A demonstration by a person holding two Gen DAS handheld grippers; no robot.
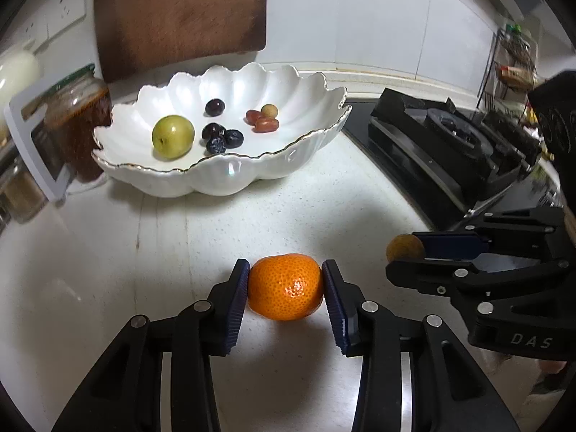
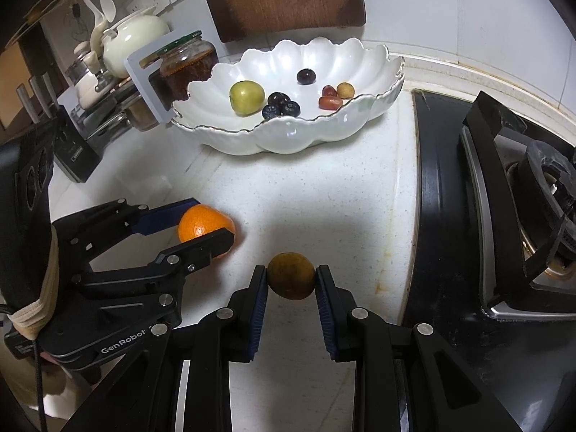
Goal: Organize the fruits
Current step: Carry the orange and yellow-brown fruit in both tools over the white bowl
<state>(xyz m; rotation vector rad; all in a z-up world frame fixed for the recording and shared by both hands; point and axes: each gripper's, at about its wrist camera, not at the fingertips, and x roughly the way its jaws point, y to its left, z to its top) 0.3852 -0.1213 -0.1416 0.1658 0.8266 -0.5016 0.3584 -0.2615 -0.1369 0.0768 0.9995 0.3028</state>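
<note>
An orange tangerine (image 1: 284, 288) sits between the blue pads of my left gripper (image 1: 285, 270), which is shut on it low over the white counter. To its right, my right gripper (image 2: 291, 270) is shut on a small brownish-yellow round fruit (image 2: 291, 275). Each gripper shows in the other's view: the right gripper (image 1: 414, 252) with its fruit (image 1: 403, 248), and the left gripper (image 2: 212, 219) with the tangerine (image 2: 201, 225). Behind them, a white scalloped bowl (image 1: 223, 158) holds a green fruit (image 1: 172, 136), dark berries (image 1: 219, 136) and small reddish fruits (image 1: 261, 120).
A black gas stove (image 2: 504, 216) borders the counter on the right. A glass jar (image 1: 79, 118) and a rack stand left of the bowl, with a teapot (image 2: 133, 39) behind. A wooden board (image 1: 180, 14) leans on the tiled wall. White counter (image 1: 288, 216) lies between grippers and bowl.
</note>
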